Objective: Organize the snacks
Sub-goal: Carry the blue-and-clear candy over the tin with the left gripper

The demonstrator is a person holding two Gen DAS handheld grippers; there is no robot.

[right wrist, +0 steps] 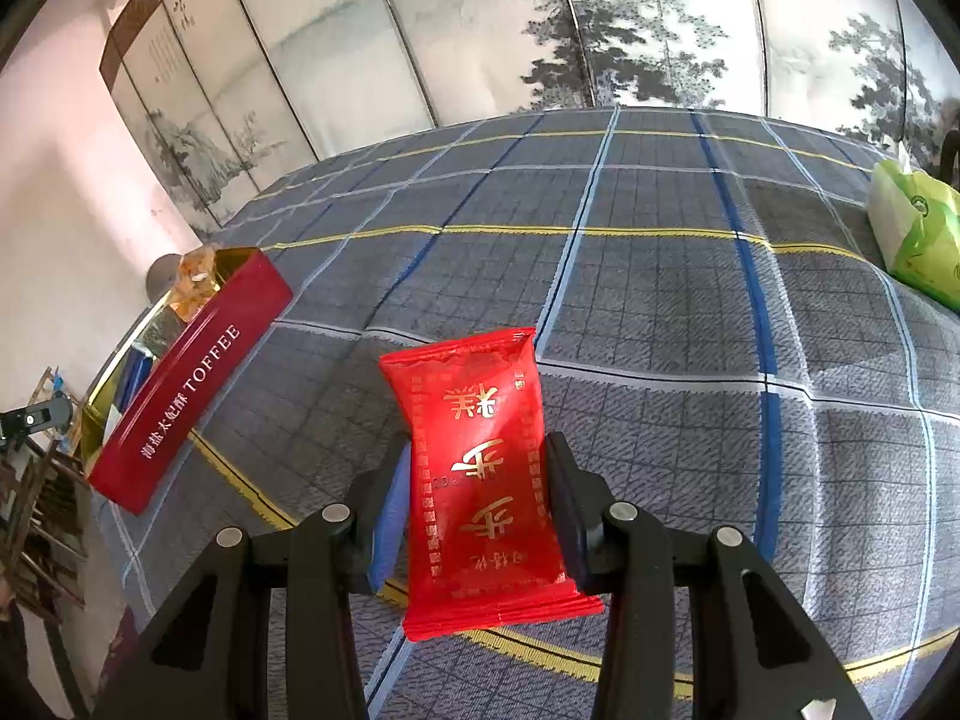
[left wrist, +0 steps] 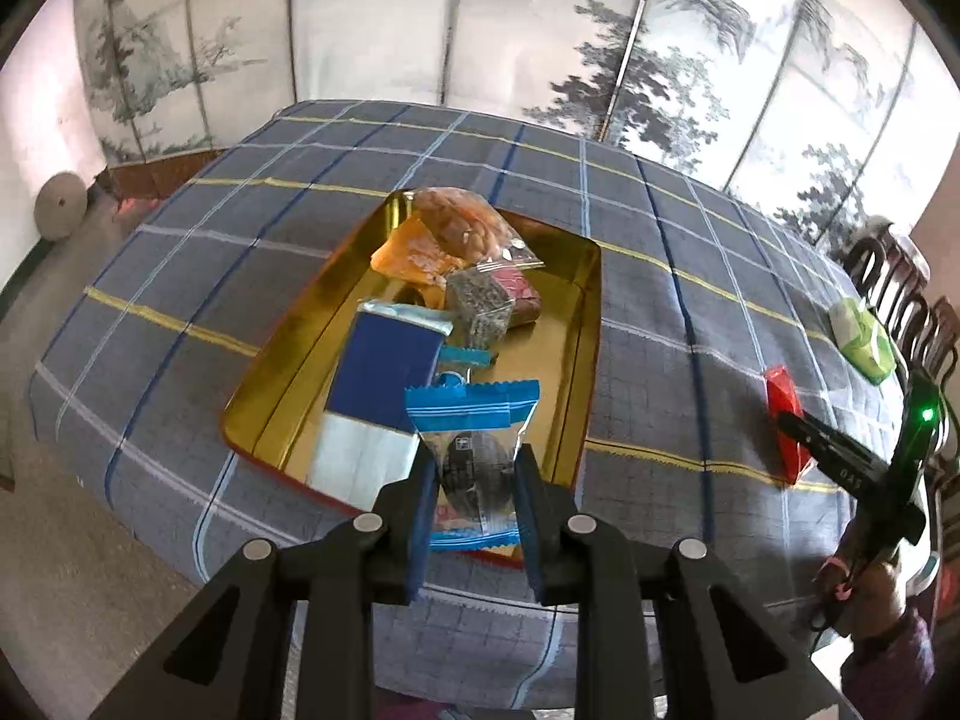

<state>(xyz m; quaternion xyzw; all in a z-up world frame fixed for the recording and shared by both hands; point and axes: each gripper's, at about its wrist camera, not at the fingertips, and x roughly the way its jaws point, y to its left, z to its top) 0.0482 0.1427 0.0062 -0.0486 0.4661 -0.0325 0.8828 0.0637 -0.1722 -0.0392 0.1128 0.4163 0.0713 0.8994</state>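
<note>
My left gripper (left wrist: 474, 468) is shut on a clear snack packet with blue ends (left wrist: 474, 450), held above the near end of the gold-lined toffee tin (left wrist: 591, 324). The tin holds several snacks: a blue and white pack (left wrist: 378, 402), an orange packet (left wrist: 408, 252), a bag of nuts (left wrist: 468, 228) and a dark cube (left wrist: 480, 306). My right gripper (right wrist: 477, 468) is closed around a red packet with gold characters (right wrist: 480, 468), just above the plaid tablecloth (right wrist: 660, 300). That packet shows in the left wrist view (left wrist: 783, 402). The tin's red side (right wrist: 186, 384) lies to its left.
A green tissue pack (right wrist: 918, 228) lies at the table's right edge; it also shows in the left wrist view (left wrist: 864, 342). A dark wooden chair (left wrist: 900, 294) stands beyond that edge. A painted folding screen (right wrist: 540, 18) runs behind the table.
</note>
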